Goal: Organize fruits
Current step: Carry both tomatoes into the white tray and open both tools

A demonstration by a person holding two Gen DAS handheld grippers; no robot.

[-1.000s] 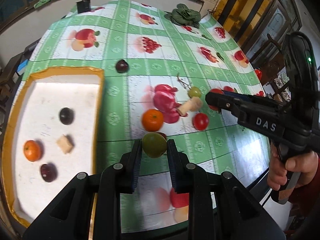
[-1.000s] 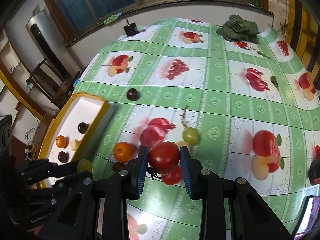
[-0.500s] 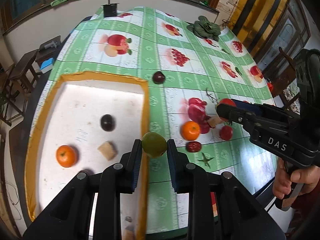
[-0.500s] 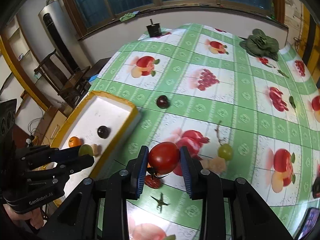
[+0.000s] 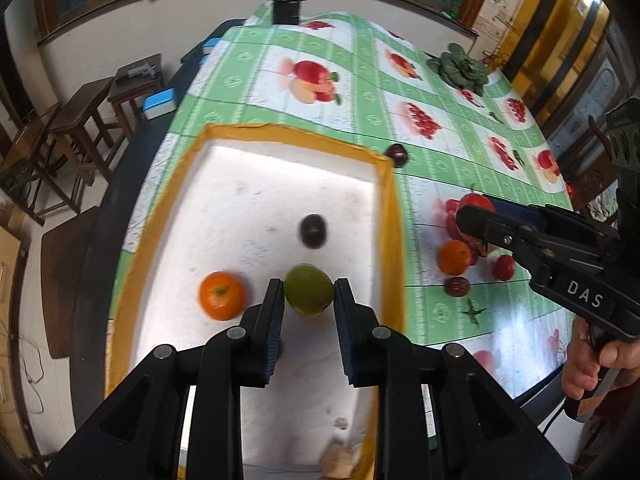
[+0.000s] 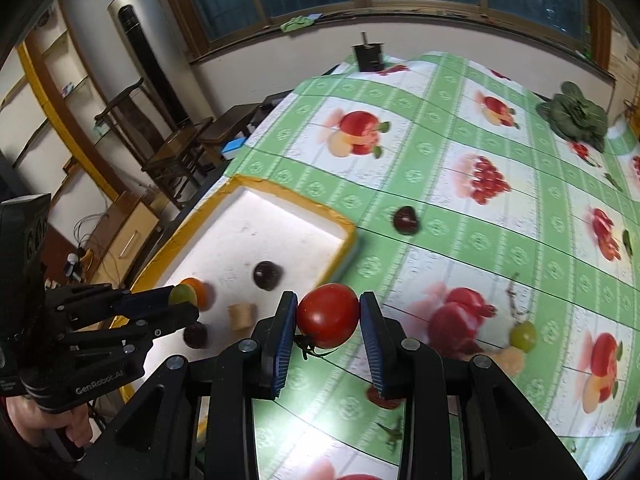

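Note:
My left gripper (image 5: 309,296) is shut on a green fruit (image 5: 309,289) and holds it above the white tray with the yellow rim (image 5: 390,216). In the tray lie an orange (image 5: 222,295), a dark plum (image 5: 313,230) and a tan cork-like piece (image 6: 241,314). My right gripper (image 6: 328,320) is shut on a red tomato (image 6: 328,321), above the tablecloth just right of the tray (image 6: 344,227). The right gripper also shows in the left wrist view (image 5: 472,216). The left gripper shows in the right wrist view (image 6: 182,300).
On the green fruit-print tablecloth (image 5: 360,80) lie an orange (image 5: 454,257), a small red tomato (image 5: 503,267), a dark red fruit (image 5: 458,286), a plum (image 6: 406,220), a green grape (image 6: 523,334) and leafy greens (image 6: 576,116). Chairs (image 6: 168,148) stand left of the table.
My left gripper has carried the green fruit leftward from the tray's rim to over the tray's inside. My right gripper with the tomato has moved left toward the tray.

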